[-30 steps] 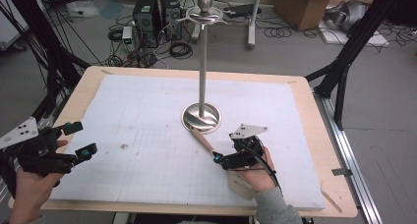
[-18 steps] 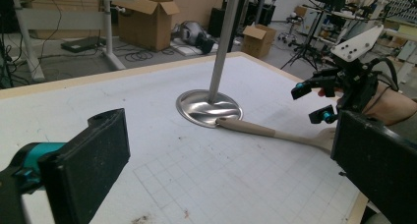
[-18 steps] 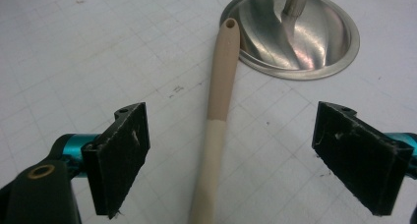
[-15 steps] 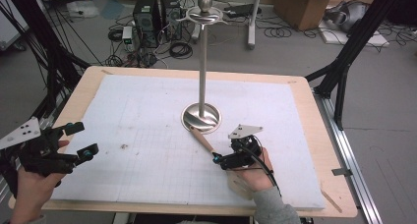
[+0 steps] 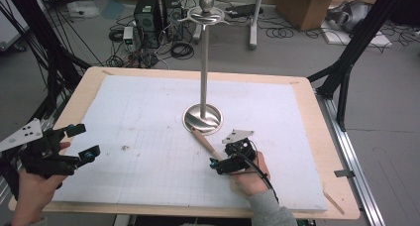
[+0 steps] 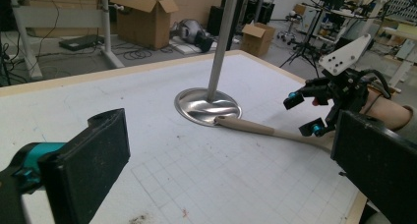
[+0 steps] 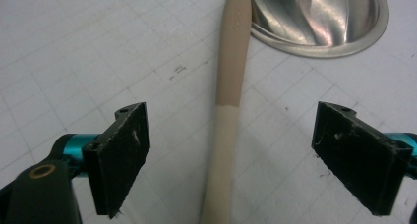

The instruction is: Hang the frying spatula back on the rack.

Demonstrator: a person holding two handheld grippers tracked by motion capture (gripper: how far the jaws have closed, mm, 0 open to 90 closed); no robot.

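A metal stand [image 5: 204,62] rises from a round shiny base [image 5: 203,118] near the middle of the white mat. A beige utensil handle [image 5: 203,139] lies on the mat, and its holed end rests against the base rim. My right gripper [image 5: 220,155] hovers open just over the handle's near part. In the right gripper view the handle [image 7: 231,71] runs between the two spread jaws of the right gripper [image 7: 241,155] toward the base [image 7: 324,22]. My left gripper [image 5: 85,141] is open and holds nothing at the mat's left edge. The left gripper view shows the base [image 6: 209,106], the handle [image 6: 265,129] and the right gripper [image 6: 307,113].
The white gridded mat [image 5: 148,112] covers a wooden table [image 5: 317,117]. A dark speck [image 5: 124,147] lies on the mat near the left gripper. Black frame posts [image 5: 346,62] stand at both sides. Computers, cables and cardboard boxes sit on the floor beyond the far edge.
The right gripper has edged slightly left and nearer along the handle. The left gripper, the stand and the handle have stayed put.
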